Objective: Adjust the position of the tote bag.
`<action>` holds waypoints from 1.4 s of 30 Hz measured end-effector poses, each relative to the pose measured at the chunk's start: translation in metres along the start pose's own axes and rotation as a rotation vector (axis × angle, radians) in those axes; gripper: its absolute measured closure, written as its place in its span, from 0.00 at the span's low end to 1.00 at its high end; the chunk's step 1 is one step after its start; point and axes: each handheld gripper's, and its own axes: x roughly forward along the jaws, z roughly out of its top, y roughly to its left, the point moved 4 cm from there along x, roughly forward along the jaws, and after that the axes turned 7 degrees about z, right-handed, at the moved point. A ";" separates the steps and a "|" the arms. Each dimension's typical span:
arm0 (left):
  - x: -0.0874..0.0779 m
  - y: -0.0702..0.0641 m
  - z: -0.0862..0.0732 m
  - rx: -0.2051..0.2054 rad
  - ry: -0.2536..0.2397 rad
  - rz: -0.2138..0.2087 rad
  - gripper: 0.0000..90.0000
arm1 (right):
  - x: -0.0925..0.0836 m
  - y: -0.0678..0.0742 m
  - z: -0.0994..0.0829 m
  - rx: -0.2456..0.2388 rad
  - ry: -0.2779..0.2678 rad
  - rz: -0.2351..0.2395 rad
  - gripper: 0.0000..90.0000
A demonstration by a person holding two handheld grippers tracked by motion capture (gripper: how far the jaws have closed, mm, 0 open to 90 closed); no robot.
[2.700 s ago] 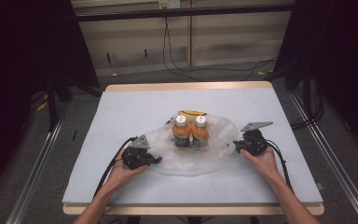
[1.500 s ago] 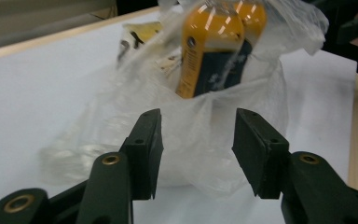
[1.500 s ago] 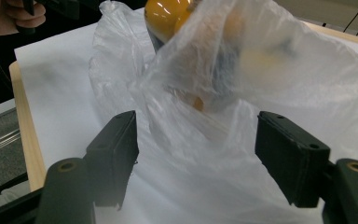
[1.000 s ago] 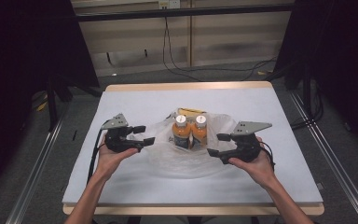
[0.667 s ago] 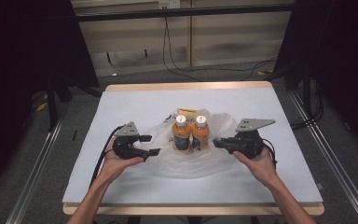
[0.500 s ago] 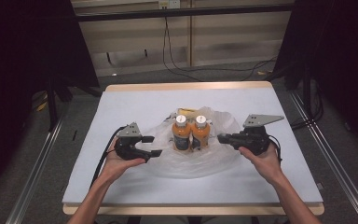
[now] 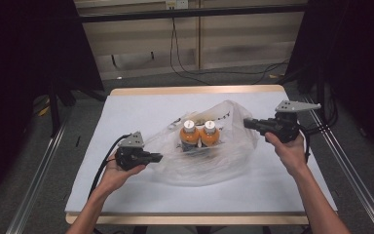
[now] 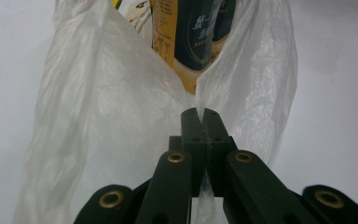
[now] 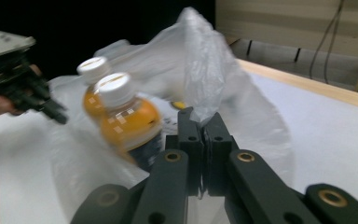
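A thin, clear plastic bag (image 7: 209, 146) lies crumpled in the middle of the white table (image 7: 126, 107), its film wrinkled and cloudy where it folds. Inside it stand 2 bottles (image 7: 199, 136) side by side, round-shouldered, filled with orange drink, each with a white screw cap and a dark label.

The left gripper (image 7: 153, 157) has just been closing, and its black jaws now pinch the bag's left edge; in the left gripper view (image 8: 200, 116) a strip of film runs down between the closed tips. The right gripper (image 7: 248, 123) is clamped on the bag's right edge, lifted off the table so the film rises to a peak there.

The left gripper view brings the labels close, dark blue with pale print on a yellow band, which the high view leaves too small to read. The right gripper view (image 9: 200, 119) shows the ribbed caps and the other gripper beyond, held in a hand.

That view is blurred. The bottles' bases are veiled by folded plastic, and the bag's opening is hard to trace.
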 end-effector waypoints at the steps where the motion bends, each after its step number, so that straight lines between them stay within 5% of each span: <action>1: -0.002 0.000 -0.003 0.002 0.003 0.005 1.00 | 0.000 -0.007 0.002 0.014 -0.007 -0.014 0.98; 6: -0.004 0.005 -0.017 -0.015 0.023 0.007 1.00 | 0.004 -0.028 -0.003 0.044 0.011 -0.066 0.98; 16: 0.004 0.007 -0.035 -0.022 0.091 0.000 1.00 | 0.007 -0.064 -0.044 0.108 0.145 -0.163 0.98; 23: 0.007 0.016 -0.042 -0.051 0.097 0.004 1.00 | 0.014 -0.079 -0.065 0.155 0.178 -0.178 0.98; 30: 0.016 0.016 -0.052 -0.047 0.147 -0.008 1.00 | 0.030 -0.087 -0.090 0.171 0.280 -0.187 0.98; 34: 0.015 0.016 -0.054 -0.069 0.124 -0.026 1.00 | 0.033 -0.088 -0.104 0.171 0.341 -0.193 0.98; 42: 0.011 0.008 -0.057 -0.067 0.134 -0.042 1.00 | 0.029 -0.087 -0.108 0.149 0.355 -0.232 0.96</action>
